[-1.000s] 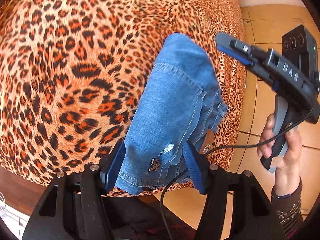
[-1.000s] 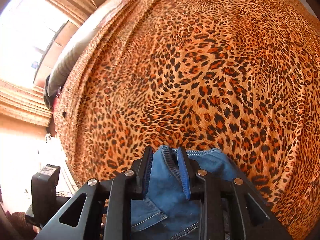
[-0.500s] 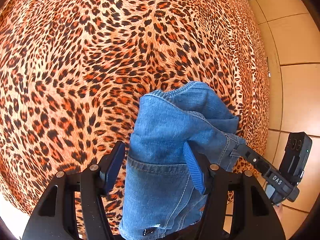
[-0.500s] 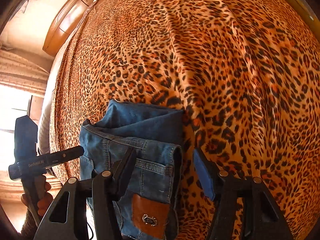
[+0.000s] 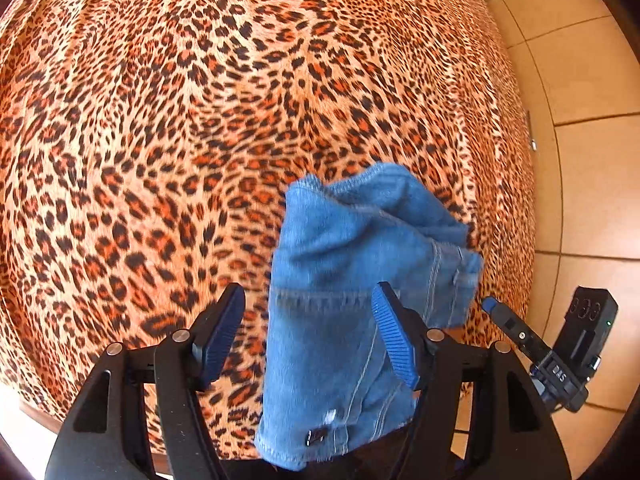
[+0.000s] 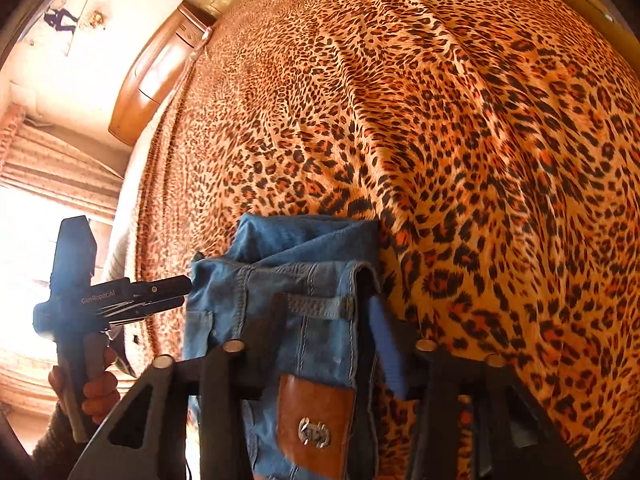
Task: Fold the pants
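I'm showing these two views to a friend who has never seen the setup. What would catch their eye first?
First the loud orange-and-black leopard-print bedspread, which fills nearly all of both views. Next the folded bundle of blue denim jeans lying near the bed's edge by the tan tiled floor, its brown leather waistband patch close to the right wrist camera. Black hand-held grippers with ribbed blue pads frame the bottom of each view.

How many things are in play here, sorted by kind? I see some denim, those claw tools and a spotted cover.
Folded blue jeans: 1
Hand-held grippers: 2, the left gripper and the right gripper, each with jaws apart
Leopard-print bedspread: 1
Total: 4
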`<control>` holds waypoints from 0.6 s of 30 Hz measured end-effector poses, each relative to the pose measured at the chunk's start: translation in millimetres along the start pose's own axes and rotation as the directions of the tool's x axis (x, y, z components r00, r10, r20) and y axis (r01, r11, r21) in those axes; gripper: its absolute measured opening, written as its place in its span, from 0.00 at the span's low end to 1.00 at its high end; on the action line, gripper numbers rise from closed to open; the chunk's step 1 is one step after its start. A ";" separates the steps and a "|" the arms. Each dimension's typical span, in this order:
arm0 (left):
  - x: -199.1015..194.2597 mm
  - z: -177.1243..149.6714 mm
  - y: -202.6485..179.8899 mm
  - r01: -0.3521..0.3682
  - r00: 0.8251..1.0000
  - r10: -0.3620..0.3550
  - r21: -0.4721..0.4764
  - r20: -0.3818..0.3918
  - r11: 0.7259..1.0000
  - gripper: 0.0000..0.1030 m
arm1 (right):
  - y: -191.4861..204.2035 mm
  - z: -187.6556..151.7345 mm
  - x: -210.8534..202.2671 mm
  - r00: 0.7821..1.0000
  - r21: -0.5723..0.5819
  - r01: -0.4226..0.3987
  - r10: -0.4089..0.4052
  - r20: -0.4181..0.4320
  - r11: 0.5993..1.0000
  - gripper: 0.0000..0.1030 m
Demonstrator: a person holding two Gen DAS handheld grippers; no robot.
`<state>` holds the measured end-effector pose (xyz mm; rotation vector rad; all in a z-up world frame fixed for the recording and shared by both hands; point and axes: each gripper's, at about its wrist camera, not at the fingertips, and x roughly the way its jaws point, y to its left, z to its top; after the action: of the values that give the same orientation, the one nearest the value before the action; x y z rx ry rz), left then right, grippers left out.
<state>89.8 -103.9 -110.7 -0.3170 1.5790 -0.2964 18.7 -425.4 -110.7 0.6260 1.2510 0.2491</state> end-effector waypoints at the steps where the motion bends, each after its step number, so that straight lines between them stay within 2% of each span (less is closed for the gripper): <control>1: -0.1 -11.3 3.6 0.022 1.000 -0.022 0.006 -0.017 1.000 0.71 | -4.3 -8.7 -1.6 1.000 0.018 -0.020 0.021 -0.010 1.000 0.60; 4: 4.4 -36.5 17.8 0.055 0.996 -0.055 -0.003 -0.071 0.998 0.71 | -15.5 -31.7 6.8 0.999 0.056 -0.029 0.031 -0.041 0.998 0.60; 8: 32.0 -47.5 28.0 0.098 0.981 -0.113 -0.097 -0.159 0.990 0.71 | -25.1 -48.8 28.5 0.996 0.131 -0.067 0.075 -0.050 0.989 0.60; 10: 38.7 -47.8 23.4 0.119 0.975 -0.141 -0.133 -0.171 0.984 0.71 | -22.6 -52.2 35.2 0.995 0.134 -0.083 0.089 -0.039 0.987 0.60; 12: 40.1 -50.1 20.3 0.115 0.978 -0.133 -0.118 -0.162 0.986 0.71 | -9.5 -53.7 36.3 0.989 0.097 -0.140 0.144 -0.036 0.985 0.60; 14: 43.8 -49.1 14.2 0.087 0.983 -0.102 -0.103 -0.154 0.991 0.71 | -0.1 -55.8 39.1 0.993 0.036 -0.110 0.112 -0.036 0.993 0.61; 16: 41.8 -51.0 9.9 0.065 0.988 -0.077 -0.095 -0.133 0.993 0.70 | -1.7 -55.7 46.9 0.998 0.021 -0.051 0.052 -0.047 0.998 0.59; 17: 40.8 -50.8 6.2 0.049 0.991 -0.058 -0.080 -0.117 0.996 0.67 | 1.1 -56.8 45.9 0.999 0.018 -0.040 0.040 -0.034 0.999 0.59; 18: 42.5 -48.8 -2.9 0.034 0.994 -0.040 -0.059 -0.105 0.998 0.59 | 7.5 -57.8 45.5 0.999 0.002 -0.007 0.007 -0.033 1.000 0.59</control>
<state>40.0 -123.0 -147.3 -0.3803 1.6897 -0.3009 -19.9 -378.8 -153.2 0.6306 1.2810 0.2648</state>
